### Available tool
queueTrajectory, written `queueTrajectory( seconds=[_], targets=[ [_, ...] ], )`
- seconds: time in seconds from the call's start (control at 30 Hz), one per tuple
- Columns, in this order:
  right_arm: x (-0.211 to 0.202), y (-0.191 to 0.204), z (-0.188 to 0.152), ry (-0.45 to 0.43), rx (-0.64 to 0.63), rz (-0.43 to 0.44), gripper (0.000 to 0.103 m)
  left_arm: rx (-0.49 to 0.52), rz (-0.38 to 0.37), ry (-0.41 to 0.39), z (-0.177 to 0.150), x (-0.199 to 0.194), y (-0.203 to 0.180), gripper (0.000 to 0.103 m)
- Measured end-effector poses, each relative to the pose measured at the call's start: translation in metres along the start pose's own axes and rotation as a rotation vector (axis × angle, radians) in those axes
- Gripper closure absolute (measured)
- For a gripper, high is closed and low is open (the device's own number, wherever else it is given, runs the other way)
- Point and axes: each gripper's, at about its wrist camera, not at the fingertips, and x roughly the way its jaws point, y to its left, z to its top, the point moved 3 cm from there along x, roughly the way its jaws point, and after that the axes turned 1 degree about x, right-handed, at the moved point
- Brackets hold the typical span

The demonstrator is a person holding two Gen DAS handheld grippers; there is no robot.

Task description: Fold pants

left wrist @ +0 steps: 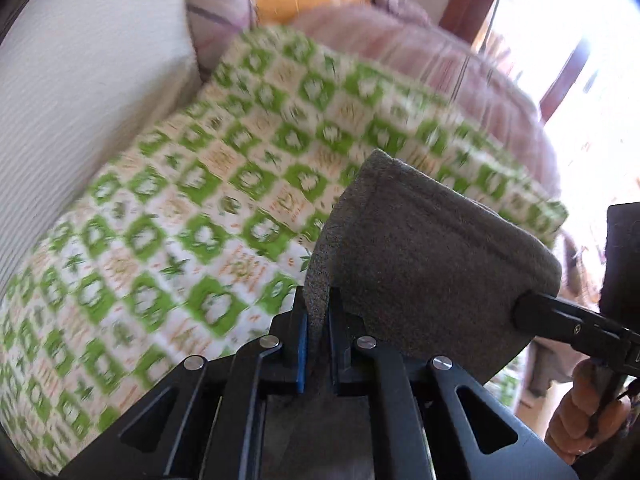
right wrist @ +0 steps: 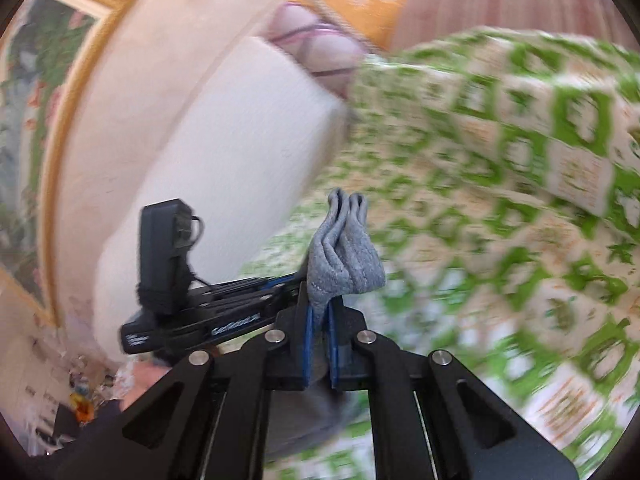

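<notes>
Left hand-held gripper [left wrist: 318,344] pinching pants [left wrist: 432,248], right hand-held gripper [right wrist: 320,344] likewise

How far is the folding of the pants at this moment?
Done: both grippers have taken hold, and the pants are lifted above the green bedspread. In hand: the left gripper and right gripper each pinch grey cloth, bunched in layers at the right one. Left: laying the pants down flat; no finished fold shows. The views are blurred.
</notes>
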Motion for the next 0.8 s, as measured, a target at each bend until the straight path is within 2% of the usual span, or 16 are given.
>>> queueTrajectory(
  seconds=[0.23,0.47,0.6,0.8],
  targets=[
    [0.01,0.081,-0.025,0.083,-0.081,0.155,0.096,-0.097,-0.035,-0.126,-0.041,-0.076,0.037,0.097],
    [0.041,0.148,-0.086,0.243,-0.164,0.247,0.096,-0.209,-0.043,-0.203,-0.104,-0.117,0.072,0.097],
    [0.069,0.171,-0.123,0.333,-0.198,0.25,0.096,-0.295,-0.041,-0.208,-0.139,-0.122,0.097,0.097],
    [0.112,0.178,-0.166,0.436,-0.202,0.211,0.096,-0.425,-0.026,-0.175,-0.191,-0.114,0.141,0.096]
  ],
)
